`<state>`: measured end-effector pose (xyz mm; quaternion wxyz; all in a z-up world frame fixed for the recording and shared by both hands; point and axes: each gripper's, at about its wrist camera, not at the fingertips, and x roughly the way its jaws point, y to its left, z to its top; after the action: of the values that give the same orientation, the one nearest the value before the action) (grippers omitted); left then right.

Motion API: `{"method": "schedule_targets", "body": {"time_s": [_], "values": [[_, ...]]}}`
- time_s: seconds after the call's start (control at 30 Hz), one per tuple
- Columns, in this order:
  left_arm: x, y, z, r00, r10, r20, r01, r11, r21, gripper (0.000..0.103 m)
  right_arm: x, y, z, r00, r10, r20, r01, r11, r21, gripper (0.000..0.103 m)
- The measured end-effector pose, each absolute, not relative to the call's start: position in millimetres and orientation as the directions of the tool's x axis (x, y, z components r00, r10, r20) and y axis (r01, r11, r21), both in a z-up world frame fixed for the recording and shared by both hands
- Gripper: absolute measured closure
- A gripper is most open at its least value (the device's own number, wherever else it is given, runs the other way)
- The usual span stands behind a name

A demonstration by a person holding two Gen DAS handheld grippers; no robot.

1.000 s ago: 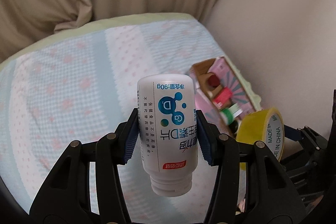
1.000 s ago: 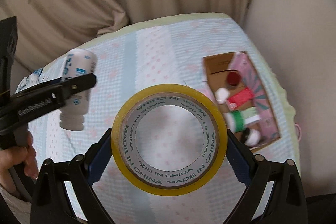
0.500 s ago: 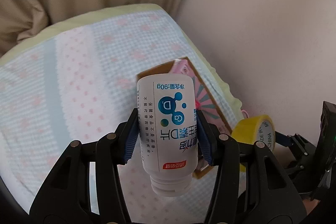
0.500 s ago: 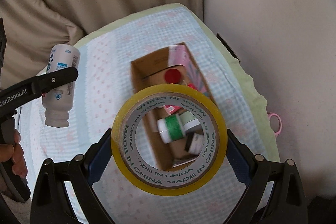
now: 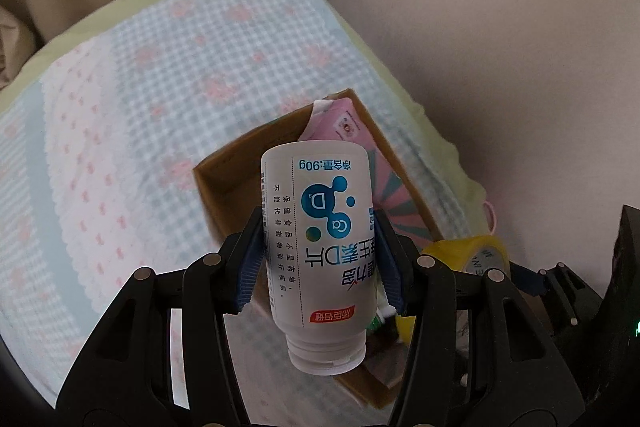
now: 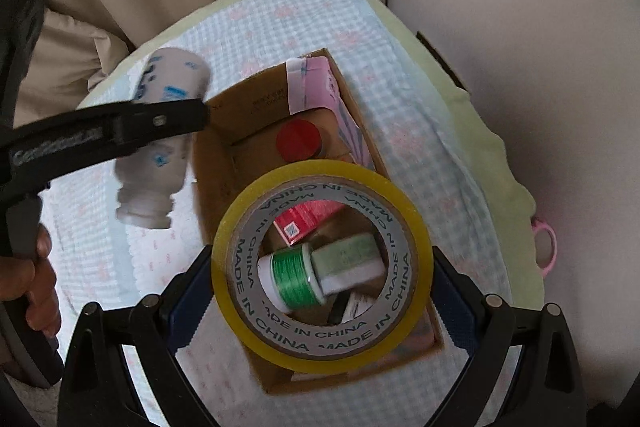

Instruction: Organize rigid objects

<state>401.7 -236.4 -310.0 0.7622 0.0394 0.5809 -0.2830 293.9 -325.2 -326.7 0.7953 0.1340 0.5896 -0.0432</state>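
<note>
Bottle (image 5: 320, 227) and tape roll (image 6: 322, 267) pinched between fingers.

Both wrist views look steeply down, close above open brown cardboard box (image 5: 224, 183) (image 6: 208, 163) on checked pastel bedspread (image 5: 120, 131) (image 6: 360, 39) — shared; box lower centre both frames.

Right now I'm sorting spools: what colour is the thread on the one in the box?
Green thread spool, clearest in the right wrist view.

Soft, dim indoor light, no harsh shadows or glare; heavy fisheye bending with black vignette corners, and the white bottle (image 6: 160, 147) is motion-blurred in the right view
</note>
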Motion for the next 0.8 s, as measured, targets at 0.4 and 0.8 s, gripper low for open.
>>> {"method": "schedule_targets", "body": {"time_s": [0.4,0.8], "values": [[441,-271,-369,0.124,-0.296,-0.947,0.568,0.804,-0.177,0.055,331,-316,-366,0.317,0.094,-0.944,0.134,0.981,0.143,0.006],[457,-266,-372,0.173,-0.252,-0.952,0.604,0.791,-0.1,0.0,327,-313,-372,0.383,0.059,-0.922,0.085,0.992,0.098,0.0]]}}
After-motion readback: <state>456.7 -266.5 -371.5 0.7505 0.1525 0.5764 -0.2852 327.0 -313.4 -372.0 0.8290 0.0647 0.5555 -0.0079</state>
